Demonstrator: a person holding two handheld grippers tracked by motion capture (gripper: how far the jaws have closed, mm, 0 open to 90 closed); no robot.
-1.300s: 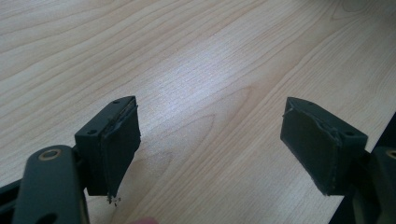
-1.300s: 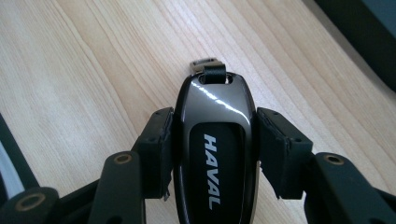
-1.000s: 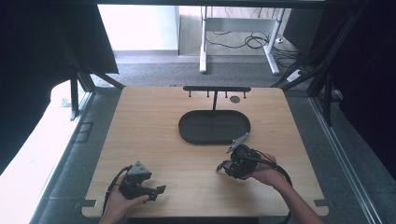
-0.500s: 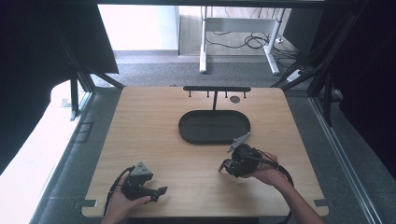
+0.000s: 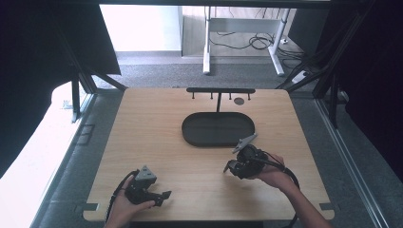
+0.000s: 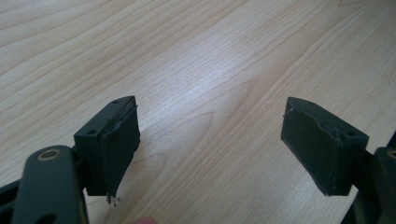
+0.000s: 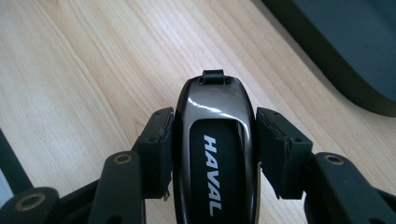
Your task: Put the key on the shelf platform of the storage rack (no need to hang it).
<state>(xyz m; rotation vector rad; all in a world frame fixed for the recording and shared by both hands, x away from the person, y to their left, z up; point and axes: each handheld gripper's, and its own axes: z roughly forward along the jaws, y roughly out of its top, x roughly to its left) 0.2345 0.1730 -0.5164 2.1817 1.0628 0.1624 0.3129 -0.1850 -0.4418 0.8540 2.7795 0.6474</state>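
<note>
Fingers (image 7: 159, 154) tight around key fob (image 7: 215, 154)

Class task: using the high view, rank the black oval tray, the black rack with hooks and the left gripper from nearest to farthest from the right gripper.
From the right gripper:
1. Black oval tray, just beyond it, mid-table.
2. Left gripper, across the near edge, to the left.
3. Black rack with hooks, at the table's far edge.

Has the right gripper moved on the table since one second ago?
No. The right gripper, shut on the key fob, sits just below the right end of the black tray, as before.
</note>
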